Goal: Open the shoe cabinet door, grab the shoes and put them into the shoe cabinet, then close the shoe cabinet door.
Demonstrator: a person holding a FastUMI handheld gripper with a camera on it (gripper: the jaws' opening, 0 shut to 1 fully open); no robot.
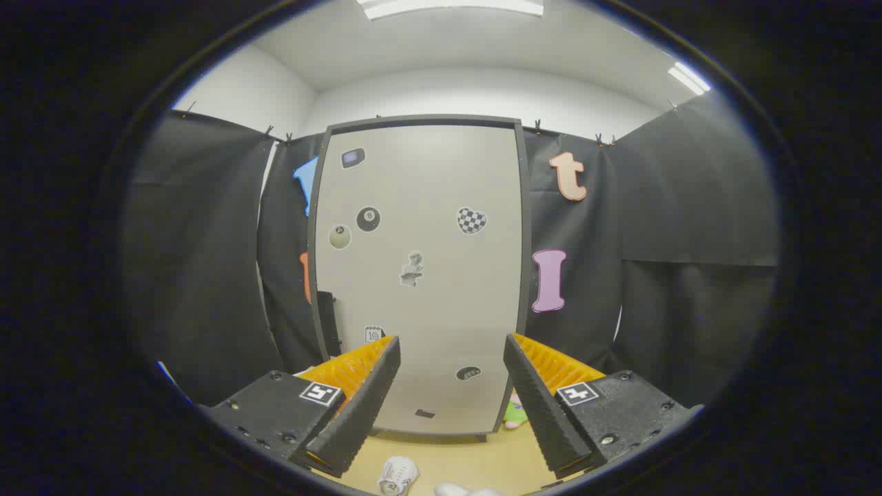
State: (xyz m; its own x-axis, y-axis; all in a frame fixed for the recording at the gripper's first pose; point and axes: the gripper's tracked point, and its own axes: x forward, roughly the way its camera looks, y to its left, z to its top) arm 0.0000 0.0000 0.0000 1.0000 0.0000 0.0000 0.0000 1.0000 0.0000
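In the gripper view, the tool point(451, 344) points at the shoe cabinet point(420, 275), which stands upright in the middle of the frame against the black cloth wall point(207, 262). Its fingers are spread wide apart with nothing between them; they rise from the lower left and lower right of the frame and frame the lower part of the cabinet.

The shoe cabinet door point(441, 303) is pale grey inside a dark frame and looks closed, flush with that frame. Small stickers point(472, 220) are scattered over it: a black billiard ball and a pale round one at upper left, a chequered heart at upper right, and a few more lower down.

At the bottom centre of the frame, on the tan floor point(482, 455) between the fingers, lie the white shoes point(398, 475), one just left of centre and another cut off by the bottom edge. A small green and pink object point(513, 412) sits by the cabinet's lower right corner, partly hidden behind the right finger.
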